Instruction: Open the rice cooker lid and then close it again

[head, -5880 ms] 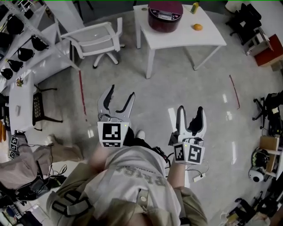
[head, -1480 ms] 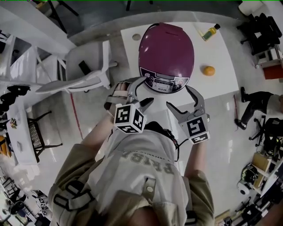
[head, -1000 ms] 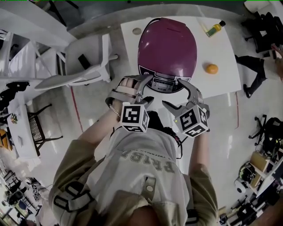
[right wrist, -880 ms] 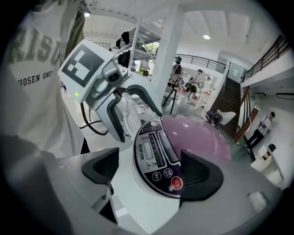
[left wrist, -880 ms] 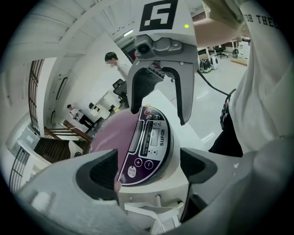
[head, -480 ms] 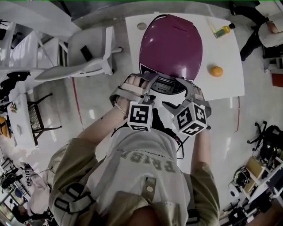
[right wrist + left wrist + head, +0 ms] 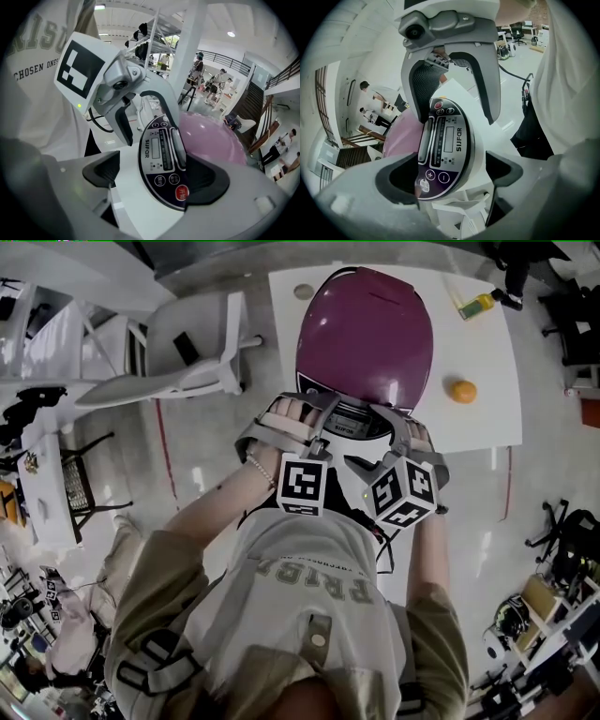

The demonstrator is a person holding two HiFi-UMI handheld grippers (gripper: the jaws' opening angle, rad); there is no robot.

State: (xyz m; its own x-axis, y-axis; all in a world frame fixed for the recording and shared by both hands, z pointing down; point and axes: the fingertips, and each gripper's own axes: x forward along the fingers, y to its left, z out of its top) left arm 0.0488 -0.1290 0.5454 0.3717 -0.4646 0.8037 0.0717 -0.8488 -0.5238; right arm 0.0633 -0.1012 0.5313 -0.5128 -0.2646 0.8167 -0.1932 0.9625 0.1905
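We are at the opening step, with the approach all but done and nothing gripped yet. At the left of the head view the left hand-held gripper (image 7: 314, 418) has its jaws spread wide. In its own view they frame the control panel (image 7: 445, 145) of the rice cooker (image 7: 361, 357), and we see neither pad pressing on it. That arm is bent, elbow out to the side, the hand close in front of the chest and the tool tipped steeply down towards the cooker's front.

The rice cooker stands at the near edge of the white worktop (image 7: 487, 352), directly ahead of us, with its purple lid (image 7: 367, 310) down and shut. An orange (image 7: 460, 391) and a small bottle (image 7: 476, 304) lie further right on the same worktop, apart from the cooker.

The right hand-held gripper (image 7: 386, 427) mirrors the left: jaws spread, empty, tipped steeply down, just beside its partner at the panel, with the arm folded in the same way.

We judge that the next move needs one jaw tip on the long grey bar (image 7: 178, 140) where the panel meets the lid, which looks to us like the release catch. It calls for a firm press there, then room for the lid to swing up and back.
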